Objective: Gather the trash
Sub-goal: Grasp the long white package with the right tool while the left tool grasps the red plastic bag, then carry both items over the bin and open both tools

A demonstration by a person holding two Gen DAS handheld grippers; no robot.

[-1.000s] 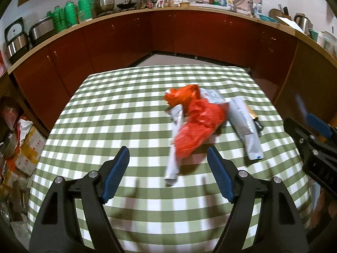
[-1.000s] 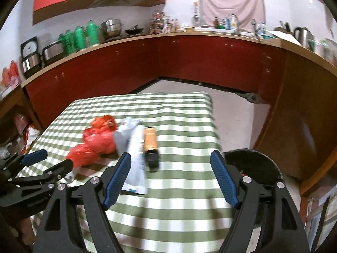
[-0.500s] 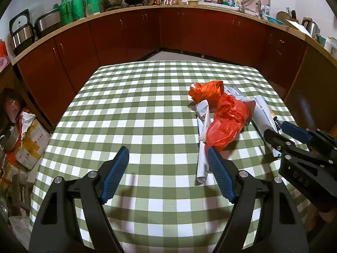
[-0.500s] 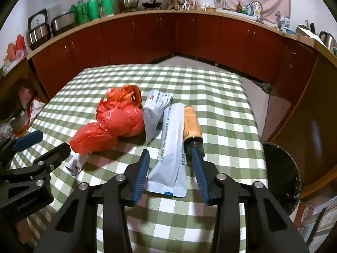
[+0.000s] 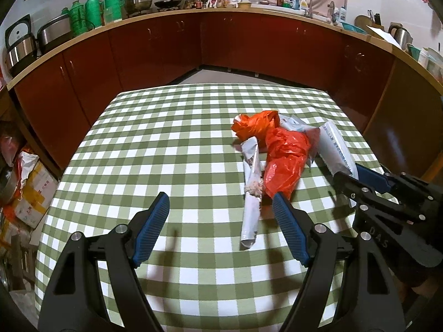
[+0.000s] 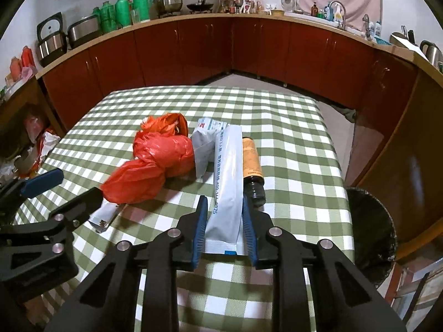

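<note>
So the right gripper (image 6: 224, 222) has its 2 blue pads pinched in on the near end of the long white pouch (image 6: 227, 182), which lies flat on the checked table (image 6: 290, 144) pointing away from the camera. The pads look right up against the pouch's edges, though whether they've actually got a firm bite can't be told. The left gripper (image 5: 221, 222) is spread wide and holding nothing, hovering over bare cloth just short of the rolled wrapper (image 5: 251, 193).

To do this step well, the pinch probably wants to sit a bit further up the pouch rather than on the very end seam, since a floppy pouch will likely droop and slip. The brown bottle (image 6: 252, 166) lies touching the pouch's right side, so a straight lift beats a sideways drag, or the bottle could roll toward the table edge. The black bin (image 6: 371, 238) sits just off the table's right side, so it looks like a short swing over.

Count of what's there:
- 2 red plastic bags: 1 bigger red bag (image 6: 155, 166) and 1 smaller orange-red bag (image 6: 166, 123) behind it, touching
- 1 long white pouch
- 1 grey printed packet (image 6: 206, 141) tucked between the bags and the pouch
- 1 rolled wrapper
- 1 brown bottle
- 1 bin
- 2 grippers

That makes 6 bits of trash, all clumped together on the table's right half.
</note>
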